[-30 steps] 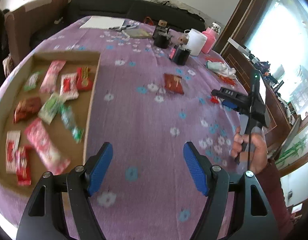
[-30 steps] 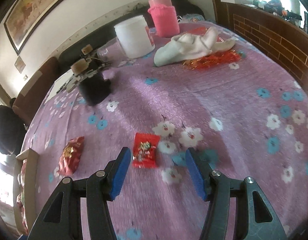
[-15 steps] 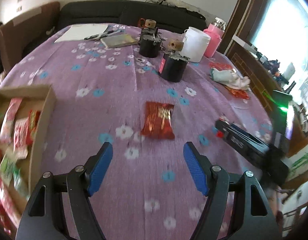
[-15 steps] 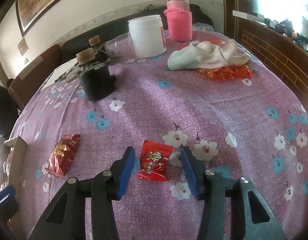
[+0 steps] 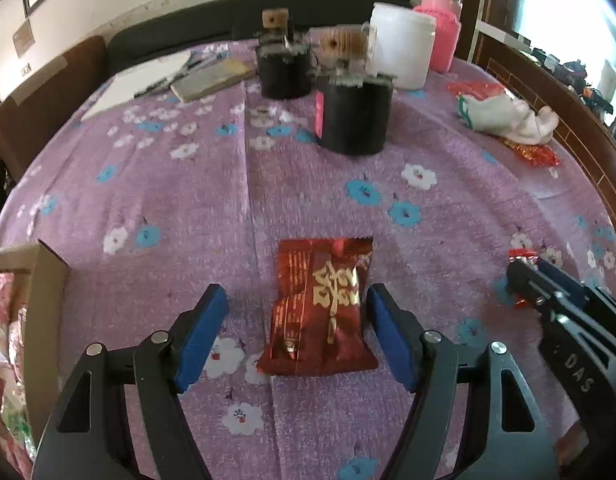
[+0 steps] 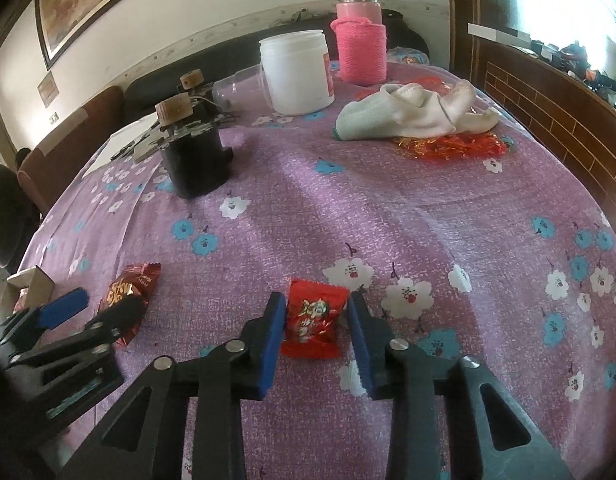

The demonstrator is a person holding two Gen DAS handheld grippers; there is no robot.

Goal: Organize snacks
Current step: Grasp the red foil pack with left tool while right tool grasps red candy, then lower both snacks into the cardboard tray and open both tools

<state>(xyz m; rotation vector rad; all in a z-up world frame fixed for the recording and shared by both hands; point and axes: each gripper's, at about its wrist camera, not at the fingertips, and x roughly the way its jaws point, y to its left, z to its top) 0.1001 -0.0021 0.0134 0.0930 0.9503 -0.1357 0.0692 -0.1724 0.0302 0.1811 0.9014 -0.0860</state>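
My left gripper [image 5: 297,304] is open, its jaws on either side of a dark red snack packet with gold lettering [image 5: 322,308] lying flat on the purple flowered tablecloth. My right gripper [image 6: 316,312] is open but narrowed, its blue pads flanking a small bright red candy packet [image 6: 314,318] on the cloth, close to both sides. The cardboard tray [image 5: 47,300] with several snack packets sits at the left edge of the left wrist view. The left gripper [image 6: 67,320] shows at the left of the right wrist view, the right gripper [image 5: 548,284] at the right of the left wrist view.
Two black jars with wooden stoppers [image 5: 354,116], a white tub [image 6: 297,72] and a pink-sleeved bottle [image 6: 360,40] stand at the back. A white cloth [image 6: 412,114] lies on red foil wrappers [image 6: 448,146]. Notebooks [image 5: 167,76] lie far left. A wooden ledge [image 6: 548,108] runs along the right.
My left gripper has swung away from the tray and come down around the dark red packet. My right gripper has moved in around the small red packet and its jaws have narrowed.
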